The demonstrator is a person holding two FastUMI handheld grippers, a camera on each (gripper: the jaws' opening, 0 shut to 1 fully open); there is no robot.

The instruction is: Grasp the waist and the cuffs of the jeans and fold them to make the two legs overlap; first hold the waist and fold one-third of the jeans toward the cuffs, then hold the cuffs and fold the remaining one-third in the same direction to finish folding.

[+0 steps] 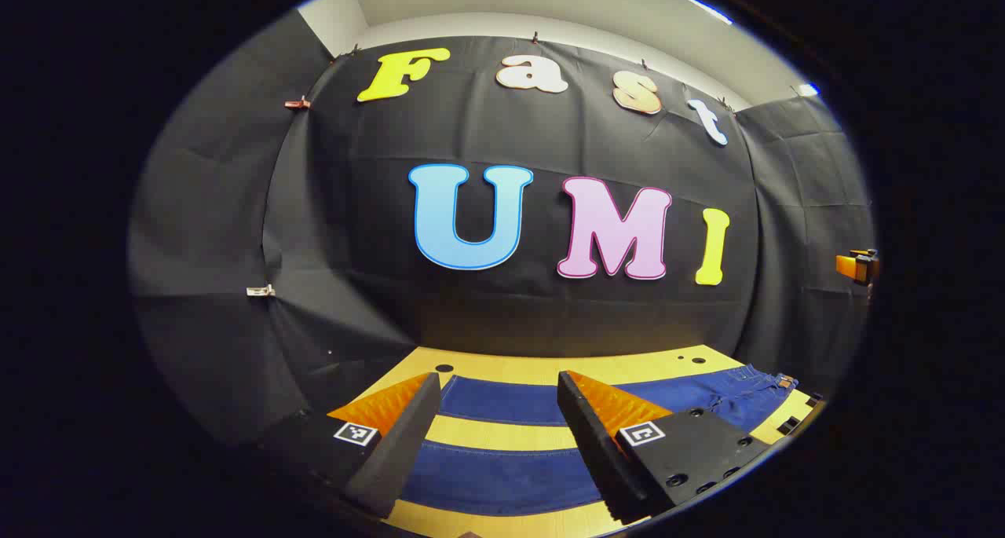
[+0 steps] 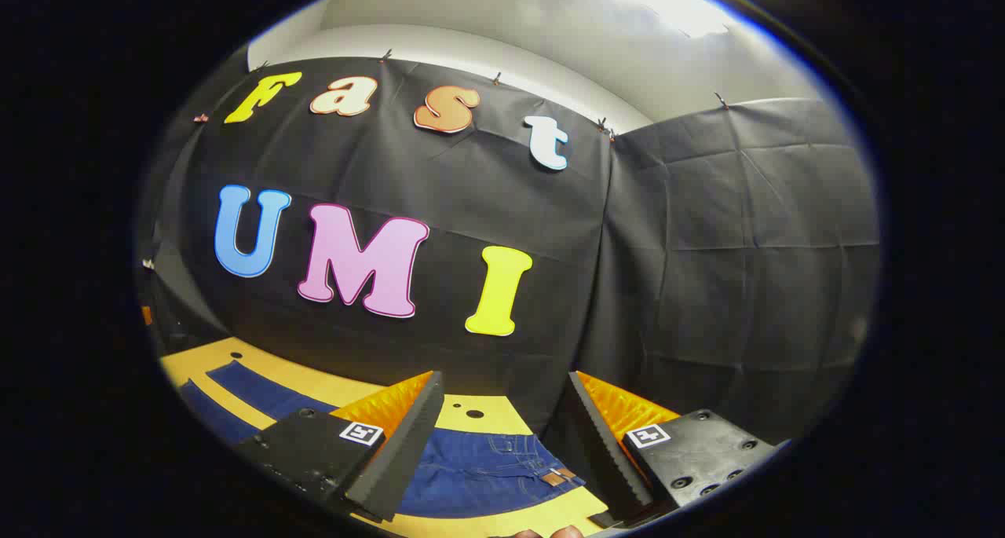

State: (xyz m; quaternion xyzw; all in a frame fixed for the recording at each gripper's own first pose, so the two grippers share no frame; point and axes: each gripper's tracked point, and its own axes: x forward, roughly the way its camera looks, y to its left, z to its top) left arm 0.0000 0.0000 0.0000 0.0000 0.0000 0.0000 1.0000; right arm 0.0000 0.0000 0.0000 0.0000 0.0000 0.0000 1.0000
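Hovering above the yellow wooden surface (image 1: pixel 550 365), the left tool (image 1: pixel 495 436) looks forward and slightly down, its two fingers spread wide with nothing between them. Beyond and below those fingers lie the two legs of the dark blue denim jeans (image 1: pixel 502 400), flat and side by side with a strip of bare wood between them, running off to the tool's right toward the waist. The right tool (image 2: pixel 502 444) is posed much the same, raised over the surface (image 2: pixel 487 420) and tilted a little to one side, its fingers likewise parted and empty. Under the gap between them sits the waist end of the jeans (image 2: pixel 479 467), with a small brown leather patch (image 2: pixel 556 477) just beside the right finger, and the legs stretch away to that tool's left. Black creased cloth (image 2: pixel 707 247) walls the booth behind the surface, under a pale ceiling (image 2: pixel 550 27).
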